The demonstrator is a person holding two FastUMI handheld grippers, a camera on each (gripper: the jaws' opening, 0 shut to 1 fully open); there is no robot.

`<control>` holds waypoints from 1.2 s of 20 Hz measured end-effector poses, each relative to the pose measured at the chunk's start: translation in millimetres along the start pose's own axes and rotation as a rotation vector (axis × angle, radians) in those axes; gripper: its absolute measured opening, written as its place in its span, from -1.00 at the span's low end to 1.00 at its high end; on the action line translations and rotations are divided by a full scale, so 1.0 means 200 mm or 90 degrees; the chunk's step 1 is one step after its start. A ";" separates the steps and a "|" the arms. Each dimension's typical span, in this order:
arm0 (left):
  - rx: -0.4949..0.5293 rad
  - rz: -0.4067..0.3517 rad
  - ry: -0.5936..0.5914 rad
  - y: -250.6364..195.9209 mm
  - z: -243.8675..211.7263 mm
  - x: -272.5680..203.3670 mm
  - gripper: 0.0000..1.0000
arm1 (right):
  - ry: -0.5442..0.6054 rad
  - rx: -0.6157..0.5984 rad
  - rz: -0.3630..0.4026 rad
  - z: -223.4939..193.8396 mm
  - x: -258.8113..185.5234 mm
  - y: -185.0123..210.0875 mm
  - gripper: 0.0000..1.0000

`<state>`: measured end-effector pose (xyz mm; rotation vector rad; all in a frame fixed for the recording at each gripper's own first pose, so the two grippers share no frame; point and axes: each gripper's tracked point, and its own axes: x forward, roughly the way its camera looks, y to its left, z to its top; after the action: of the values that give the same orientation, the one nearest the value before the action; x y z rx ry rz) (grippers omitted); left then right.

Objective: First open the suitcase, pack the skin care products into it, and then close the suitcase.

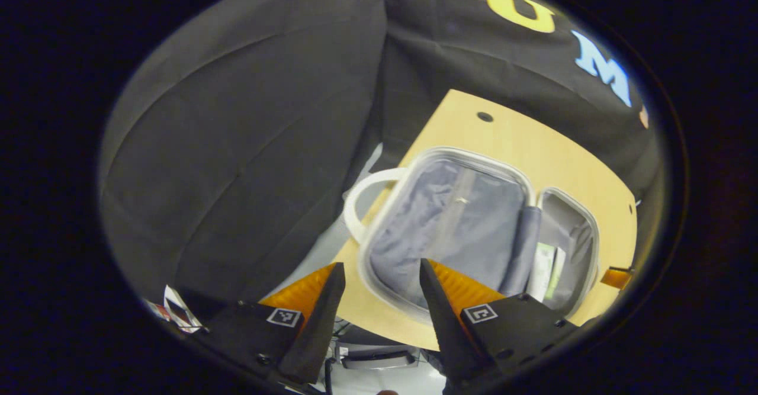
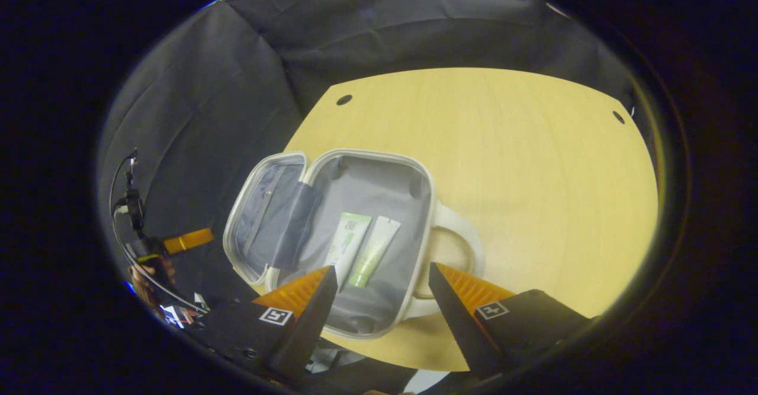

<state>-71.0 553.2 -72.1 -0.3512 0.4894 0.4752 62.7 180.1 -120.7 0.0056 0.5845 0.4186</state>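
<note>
The small grey-lined suitcase (image 2: 379,193) lies open on the wooden table (image 2: 521,158), its white handle (image 2: 453,247) towards my right gripper. Two pale green and white skin care tubes (image 2: 361,244) lie side by side in the deeper half. The lid half (image 2: 266,217) is folded out to the left. My right gripper (image 2: 382,269) hovers open above the near rim with nothing between its fingers. In the left gripper view the lid half (image 1: 450,223) is nearest and the tubes (image 1: 548,270) sit in the far half. My left gripper (image 1: 382,266) is open above the lid's near edge.
The suitcase sits near the table's left corner, and its other handle (image 1: 361,199) overhangs the table edge. Bare tabletop (image 1: 533,140) spreads beyond it, with small round holes (image 2: 344,99). The left gripper (image 2: 186,241), a hand and cables (image 2: 127,205) show off the table's left side.
</note>
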 end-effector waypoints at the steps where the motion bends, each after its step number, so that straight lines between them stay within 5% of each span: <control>1: -0.020 0.004 0.004 0.07 0.03 0.03 0.68 | -0.001 0.002 0.000 -0.01 -0.02 -0.03 0.92; 7: -0.177 -0.041 0.070 0.29 0.15 0.33 0.68 | 0.014 0.021 -0.047 -0.12 -0.09 -0.25 0.92; 10: -0.204 -0.041 0.115 0.34 0.18 0.53 0.68 | 0.023 0.055 -0.076 -0.15 -0.12 -0.35 0.92; 18: -0.334 -0.040 0.185 0.26 0.14 0.98 0.68 | 0.022 0.106 -0.110 -0.16 -0.17 -0.49 0.91; 22: -0.422 -0.105 0.154 0.16 0.18 1.06 0.77 | 0.027 0.108 -0.117 -0.19 -0.17 -0.51 0.90; 24: -0.424 -0.110 0.136 0.13 0.22 1.06 0.27 | 0.035 0.110 -0.112 -0.22 -0.17 -0.49 0.90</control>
<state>96.1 668.2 -152.0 -1.0853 0.4923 0.4246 52.4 72.3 -151.1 0.1076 0.6679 0.1963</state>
